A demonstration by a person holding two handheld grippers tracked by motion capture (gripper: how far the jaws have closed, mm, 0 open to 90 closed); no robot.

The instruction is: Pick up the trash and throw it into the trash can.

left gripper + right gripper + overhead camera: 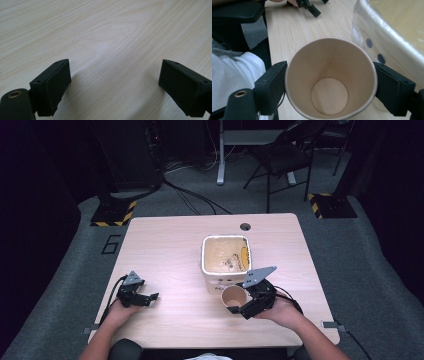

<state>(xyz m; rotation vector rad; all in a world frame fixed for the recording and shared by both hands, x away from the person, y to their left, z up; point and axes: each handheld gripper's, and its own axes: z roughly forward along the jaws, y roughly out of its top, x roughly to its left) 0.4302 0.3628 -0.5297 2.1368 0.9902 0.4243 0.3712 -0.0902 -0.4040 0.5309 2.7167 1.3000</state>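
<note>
A brown paper cup point(330, 80) sits pinched between the jaws of the right tongs point(243, 304), one jaw pressed to each side of its rim. It is empty, and lies just in front of the square white bucket point(226, 257) on the desk point(170, 245). The left tongs point(145, 298), well to the bucket's left, are spread over bare wood.

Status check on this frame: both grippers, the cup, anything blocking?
Left gripper open, empty, low over bare table. Right gripper shut on paper cup, cup empty. White lined bin right behind the cup; nothing else close.
</note>
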